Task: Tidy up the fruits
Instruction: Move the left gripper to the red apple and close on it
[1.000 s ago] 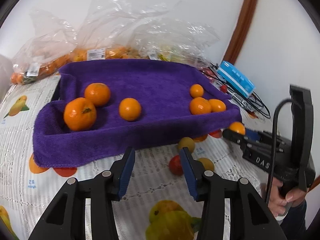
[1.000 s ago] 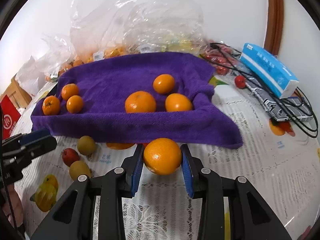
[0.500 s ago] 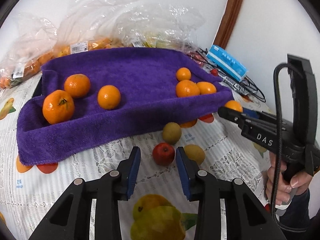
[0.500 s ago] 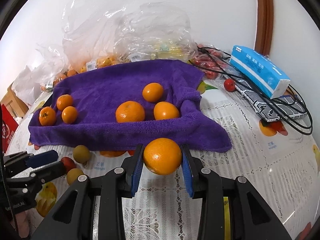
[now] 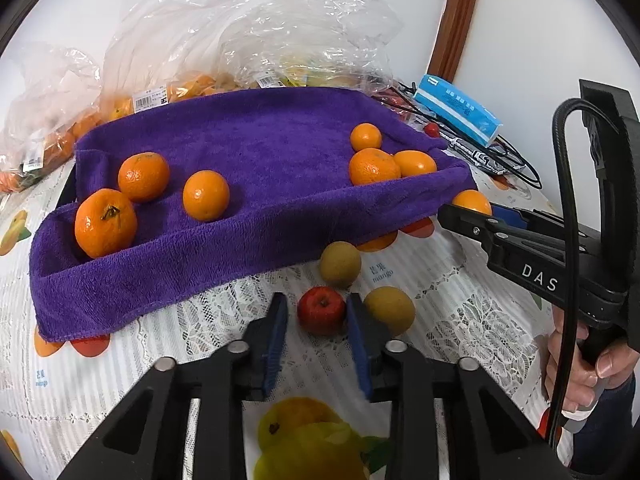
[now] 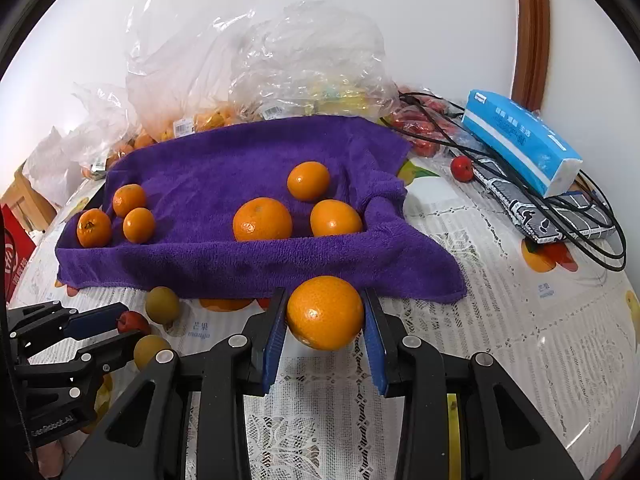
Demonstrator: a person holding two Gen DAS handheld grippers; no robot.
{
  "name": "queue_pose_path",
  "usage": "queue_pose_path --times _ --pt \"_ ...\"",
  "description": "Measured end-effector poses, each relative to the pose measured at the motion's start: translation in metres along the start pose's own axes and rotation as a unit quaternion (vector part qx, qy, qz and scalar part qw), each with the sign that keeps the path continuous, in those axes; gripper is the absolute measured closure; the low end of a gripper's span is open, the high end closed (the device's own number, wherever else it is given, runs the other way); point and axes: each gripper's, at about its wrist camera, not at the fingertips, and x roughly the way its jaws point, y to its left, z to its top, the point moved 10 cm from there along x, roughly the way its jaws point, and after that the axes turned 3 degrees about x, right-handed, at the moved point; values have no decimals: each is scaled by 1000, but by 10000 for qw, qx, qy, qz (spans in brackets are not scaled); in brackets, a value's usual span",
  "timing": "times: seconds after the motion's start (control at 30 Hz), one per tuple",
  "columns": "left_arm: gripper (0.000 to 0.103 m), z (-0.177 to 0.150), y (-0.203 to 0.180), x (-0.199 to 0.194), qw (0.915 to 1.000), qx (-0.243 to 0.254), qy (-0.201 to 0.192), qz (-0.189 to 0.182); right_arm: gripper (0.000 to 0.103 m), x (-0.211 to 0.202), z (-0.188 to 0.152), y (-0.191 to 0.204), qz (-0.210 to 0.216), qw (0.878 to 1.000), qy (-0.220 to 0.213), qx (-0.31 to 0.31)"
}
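Small red fruit, apple-like, stem up: it sits on the lace tablecloth just in front of the purple towel, between the blue pads of the left gripper. The jaws have just been closing around it; the right pad looks to be touching its side, the left pad shows a sliver of gap, so I cannot say the hold is firm yet. Two brownish-yellow fruits keep it company: one just behind, one just beside the right finger, near enough to be nudged. To do this step well, I would judge: squeeze across the fruit's widest part, centre it on the pads so it cannot squirt forward, lift straight up before swinging toward the towel, and keep the right finger from pushing the neighbour into a roll. Orange: clamped between the pads of the right gripper, held clear of the cloth near the towel's front edge, waiting for a place. Purple towel, edges raised like a tray: three oranges grouped at its left end, three more at its right. The sorting seems to be by kind, so the red fruit likely wants its own patch, apart from the oranges. Behind: clear plastic bags of more fruit; to the right, a blue tissue pack and black cables. A hand grips the right gripper's handle.
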Motion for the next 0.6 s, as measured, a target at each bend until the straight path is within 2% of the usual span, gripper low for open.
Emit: queue_pose_path --times 0.17,0.3,0.43,0.6 --pt "79 3 7 -6 9997 -181 -177 -25 67 0 1 0 -4 10000 -14 7" --pt "79 5 29 -11 9982 -369 -258 404 67 0 1 0 15 10000 -5 18" --pt "79 2 41 -6 9969 -543 -139 545 67 1 -1 2 52 10000 34 1" --pt "79 2 41 -1 9968 -518 -52 601 67 5 -6 8 110 9997 181 -123"
